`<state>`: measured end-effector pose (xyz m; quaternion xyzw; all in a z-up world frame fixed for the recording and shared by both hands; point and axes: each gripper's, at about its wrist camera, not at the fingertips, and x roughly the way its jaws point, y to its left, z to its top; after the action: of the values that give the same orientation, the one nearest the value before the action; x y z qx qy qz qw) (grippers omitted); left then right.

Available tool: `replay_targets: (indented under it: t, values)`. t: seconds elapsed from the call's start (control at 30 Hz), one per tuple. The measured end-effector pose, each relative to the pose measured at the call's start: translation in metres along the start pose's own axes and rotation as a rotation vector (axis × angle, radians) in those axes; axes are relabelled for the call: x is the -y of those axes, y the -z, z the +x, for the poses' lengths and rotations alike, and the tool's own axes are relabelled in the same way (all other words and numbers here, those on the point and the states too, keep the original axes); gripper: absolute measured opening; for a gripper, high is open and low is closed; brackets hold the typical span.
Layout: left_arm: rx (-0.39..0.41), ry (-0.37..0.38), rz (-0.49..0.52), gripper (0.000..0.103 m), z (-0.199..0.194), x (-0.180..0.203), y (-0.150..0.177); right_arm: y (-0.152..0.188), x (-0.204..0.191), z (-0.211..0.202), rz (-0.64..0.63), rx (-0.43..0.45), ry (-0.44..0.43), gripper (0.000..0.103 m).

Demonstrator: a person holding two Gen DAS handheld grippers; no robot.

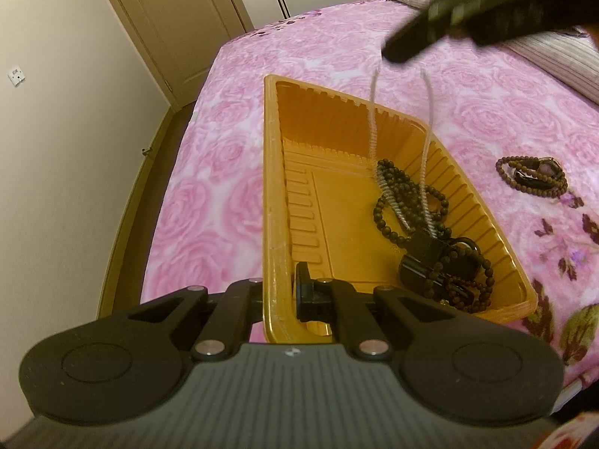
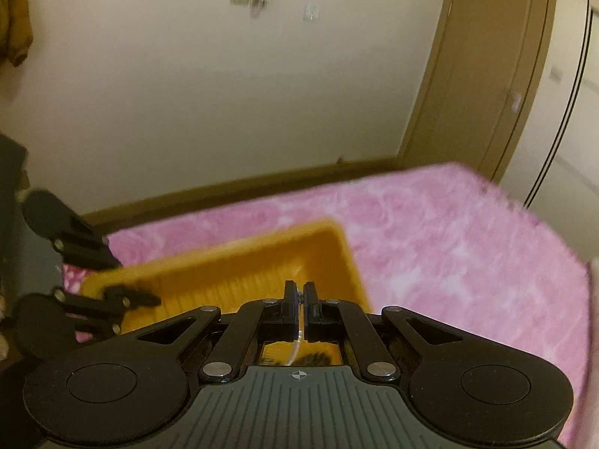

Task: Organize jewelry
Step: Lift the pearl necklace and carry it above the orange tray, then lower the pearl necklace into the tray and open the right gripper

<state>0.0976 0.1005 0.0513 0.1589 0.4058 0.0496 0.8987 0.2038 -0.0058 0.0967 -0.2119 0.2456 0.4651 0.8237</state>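
Note:
An orange plastic tray (image 1: 277, 172) lies on the pink bed. My left gripper (image 1: 279, 292) is shut on the tray's near-left rim. Inside the tray lie dark bead strings (image 1: 393, 202) and a black watch (image 1: 438, 262). My right gripper (image 1: 400, 46) hangs above the tray, shut on a pale silver chain necklace (image 1: 374, 123) whose two strands hang down into the tray. In the right wrist view the right gripper (image 2: 299, 299) pinches the pale chain (image 2: 294, 351) over the tray (image 2: 232, 258). The left gripper (image 2: 112, 284) shows there on the rim.
A brown bead bracelet with a watch (image 1: 531, 176) lies on the pink floral bedspread (image 1: 209, 172) right of the tray. Striped pillows (image 1: 554, 60) sit at the bed's far right. A wall and a door (image 1: 179, 18) stand beyond the bed's left edge.

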Motion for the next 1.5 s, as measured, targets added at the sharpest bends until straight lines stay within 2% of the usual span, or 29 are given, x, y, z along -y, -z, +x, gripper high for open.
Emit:
replay_targets:
  t: [0.2, 0.43, 1.13, 1.27, 1.5]
  values:
    - [-0.001, 0.0, -0.001, 0.004, 0.0, 0.0, 0.0, 0.015, 0.005, 0.023, 0.002, -0.083, -0.051, 0.002]
    - [-0.001, 0.0, -0.001, 0.004, 0.0, 0.0, 0.0, 0.022, 0.01, 0.022, 0.032, -0.09, -0.056, 0.002]
    - [-0.005, -0.001, -0.005, 0.004, 0.002, -0.001, 0.003, 0.005, 0.01, 0.04, 0.046, -0.068, -0.088, 0.002]
    - [-0.007, 0.0, -0.009, 0.004, 0.003, -0.001, 0.004, 0.006, 0.02, 0.037, 0.108, -0.033, -0.105, 0.003]
    - [-0.007, 0.001, -0.011, 0.004, 0.005, -0.002, 0.004, 0.02, 0.05, 0.002, 0.247, 0.028, -0.031, 0.005]
